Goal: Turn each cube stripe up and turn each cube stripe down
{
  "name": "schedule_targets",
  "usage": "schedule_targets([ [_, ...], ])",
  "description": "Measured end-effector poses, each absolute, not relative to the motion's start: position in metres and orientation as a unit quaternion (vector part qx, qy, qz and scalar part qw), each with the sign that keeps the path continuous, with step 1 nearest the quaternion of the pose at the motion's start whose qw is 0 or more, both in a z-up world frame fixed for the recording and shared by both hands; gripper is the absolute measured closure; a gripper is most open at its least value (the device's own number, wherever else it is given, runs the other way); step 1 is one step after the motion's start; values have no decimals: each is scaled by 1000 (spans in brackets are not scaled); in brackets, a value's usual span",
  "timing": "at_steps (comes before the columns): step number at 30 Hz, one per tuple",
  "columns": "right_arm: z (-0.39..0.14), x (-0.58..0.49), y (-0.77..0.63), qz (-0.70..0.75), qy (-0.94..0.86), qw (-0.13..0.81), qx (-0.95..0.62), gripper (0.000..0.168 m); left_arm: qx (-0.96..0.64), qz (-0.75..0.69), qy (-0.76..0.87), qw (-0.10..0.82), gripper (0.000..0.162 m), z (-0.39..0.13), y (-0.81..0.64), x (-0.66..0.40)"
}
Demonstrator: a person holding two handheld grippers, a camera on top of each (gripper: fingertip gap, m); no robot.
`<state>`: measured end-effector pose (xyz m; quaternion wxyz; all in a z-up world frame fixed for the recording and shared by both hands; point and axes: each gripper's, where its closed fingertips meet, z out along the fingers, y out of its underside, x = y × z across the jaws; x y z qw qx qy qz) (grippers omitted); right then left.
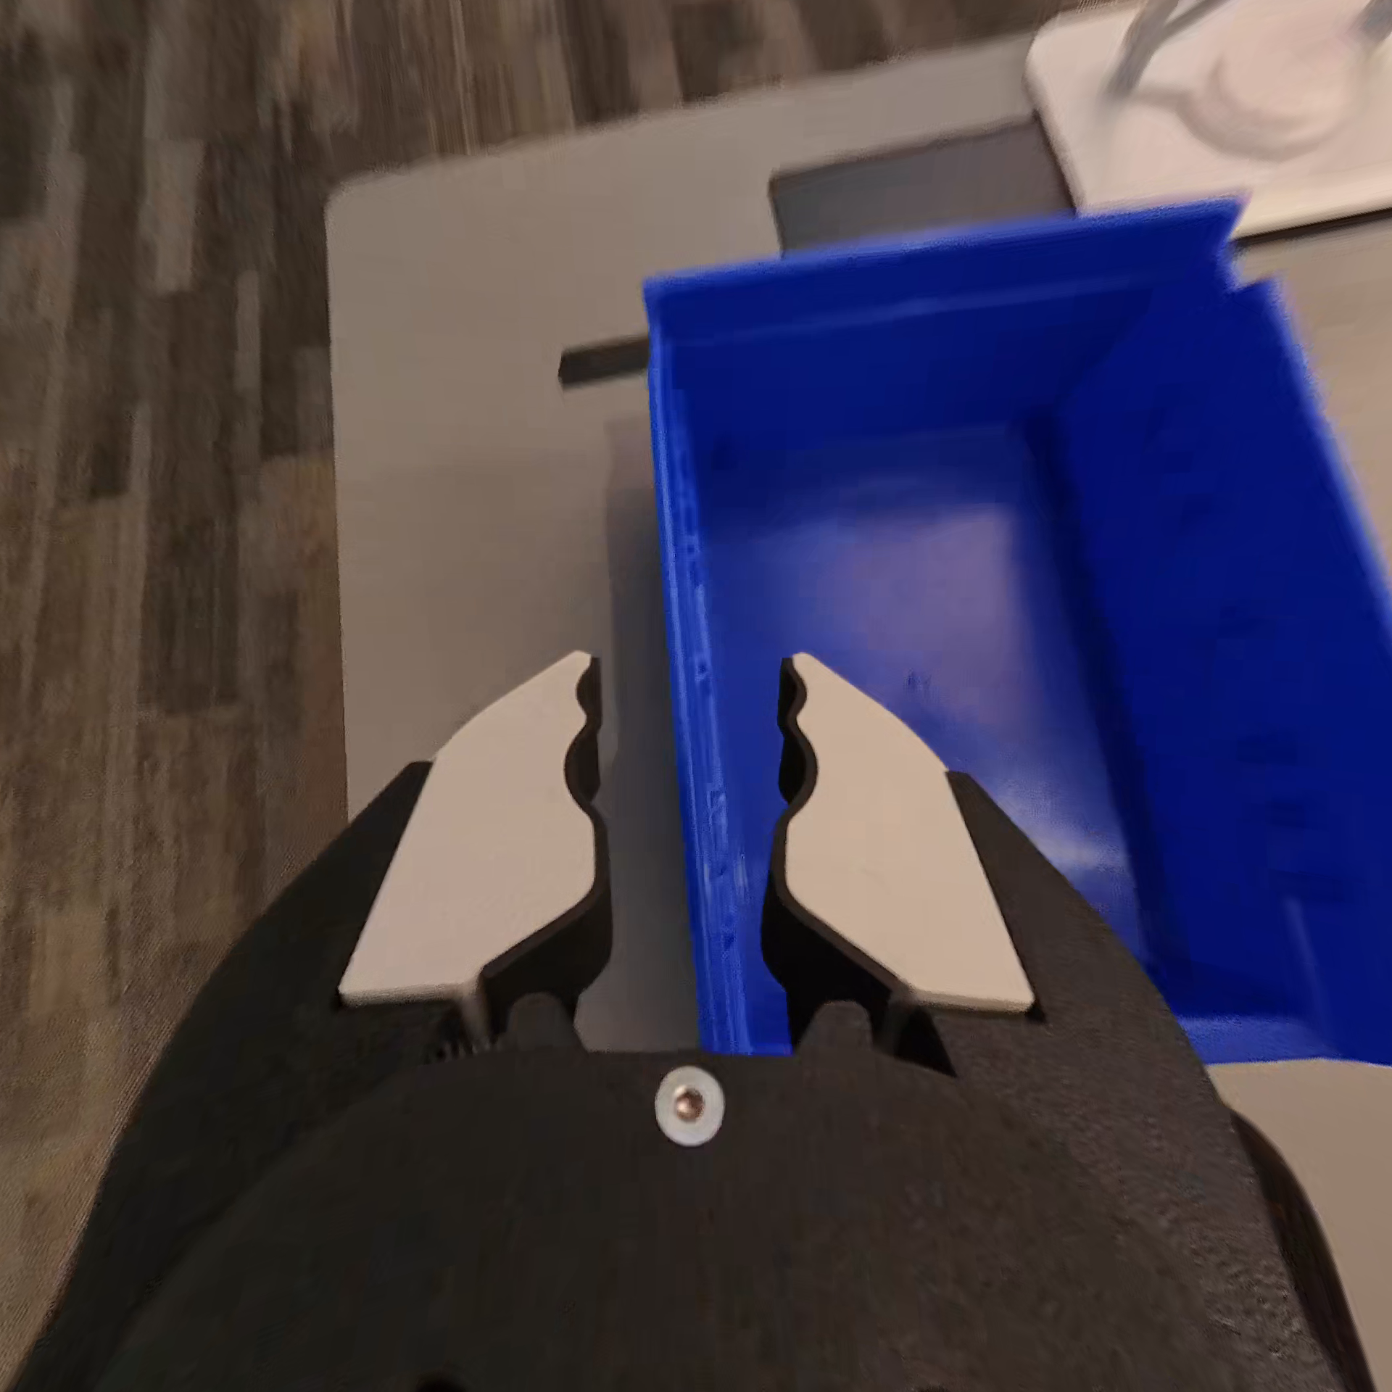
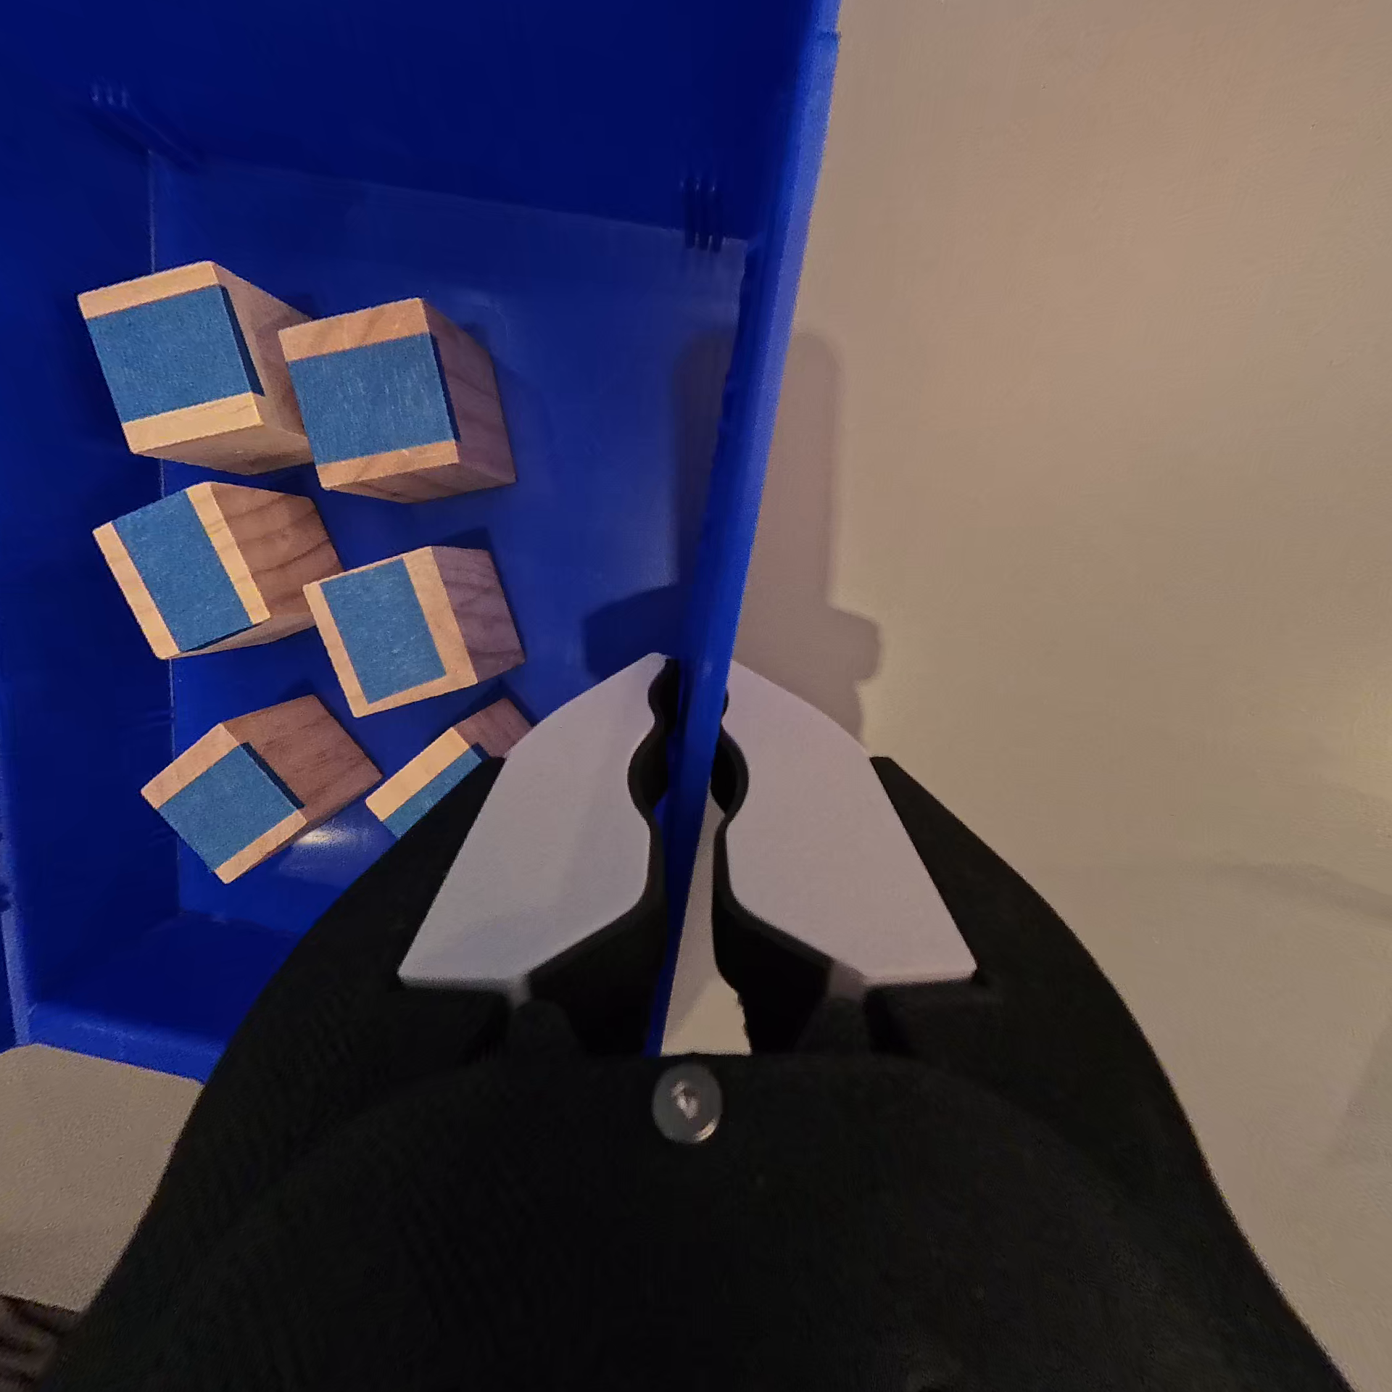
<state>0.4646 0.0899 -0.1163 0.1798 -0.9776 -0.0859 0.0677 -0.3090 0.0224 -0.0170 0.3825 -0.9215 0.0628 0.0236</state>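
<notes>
My right gripper (image 2: 697,667) is shut on the right wall of a blue bin (image 2: 776,377). Several wooden cubes lie loose on its floor at the left, each with a blue stripe face turned up, such as one at the far left (image 2: 173,361) and one nearer the middle (image 2: 392,633); one cube (image 2: 425,798) is partly hidden by my finger. In the blurred left wrist view my left gripper (image 1: 691,663) is open and straddles the left wall of a blue bin (image 1: 1205,602) whose inside shows no cubes. The wall sits close to the right finger (image 1: 889,828).
The bin stands on a grey table (image 1: 467,452) with a dark slot (image 1: 602,365) and a dark rectangle (image 1: 904,196) behind it. A white object (image 1: 1205,113) lies at the far right. Wood-pattern floor (image 1: 151,452) lies past the table's left edge. Beige tabletop (image 2: 1092,527) is to the bin's right.
</notes>
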Motion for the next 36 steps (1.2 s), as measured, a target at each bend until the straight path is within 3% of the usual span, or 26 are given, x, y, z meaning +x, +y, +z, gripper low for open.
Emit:
schedule_targets([
  [6,-119,464,89,70,-91,174,-978,160,-970,-48,40,234,124,-79,8,-300],
  [12,-127,463,84,59,-107,146,-982,157,-978,-70,38,192,158,-95,4,-294],
  [20,-130,461,77,50,-114,120,-985,158,-990,-31,82,110,155,-109,3,-249],
  [36,-129,344,62,36,-211,71,-974,144,-966,-94,225,85,138,-124,13,-80],
])
